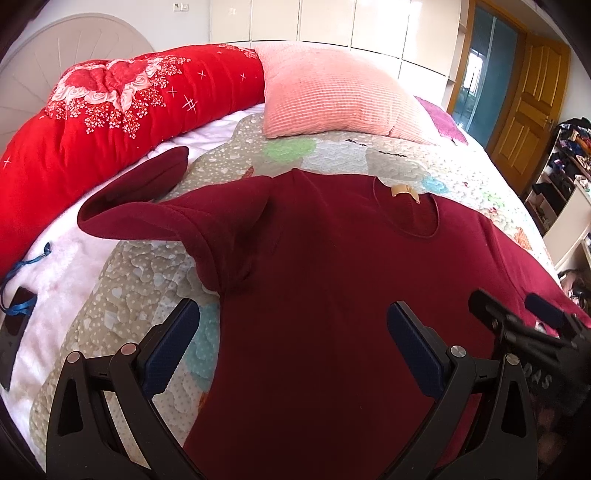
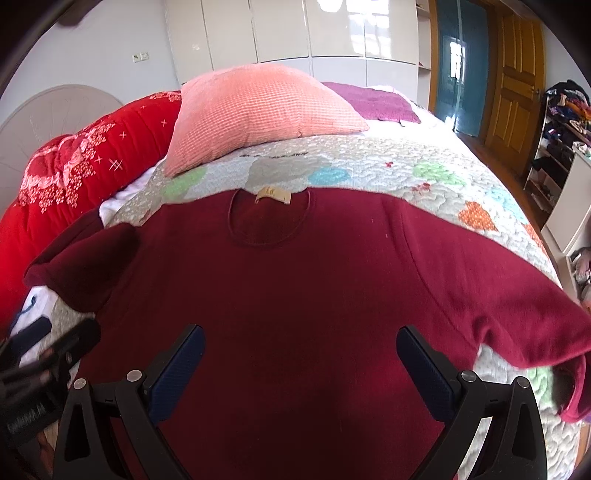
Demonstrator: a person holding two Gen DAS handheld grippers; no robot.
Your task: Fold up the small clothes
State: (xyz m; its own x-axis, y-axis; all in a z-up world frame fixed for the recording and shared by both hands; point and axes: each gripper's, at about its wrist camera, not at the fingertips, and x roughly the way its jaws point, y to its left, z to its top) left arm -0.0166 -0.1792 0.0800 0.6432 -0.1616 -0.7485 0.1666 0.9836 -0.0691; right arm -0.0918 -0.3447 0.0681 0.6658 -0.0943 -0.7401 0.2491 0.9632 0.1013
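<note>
Garment: dark red knit long-sleeved top (image 2: 295,295) lay flat, collar away.
Nearer sleeve: left gripper (image 1: 293,343), released.
Right gripper (image 2: 300,369): released, empty.

Bright bedroom w/ glossy white wardrobe doors (image 2: 332,33) along the back wall, daylight reflecting off them. Wooden door (image 2: 517,81) on the right next to a teal glass door (image 2: 458,70). Cluttered shelf rack (image 2: 561,122) by it, rounded pale headboard (image 1: 55,70) far left.
</note>
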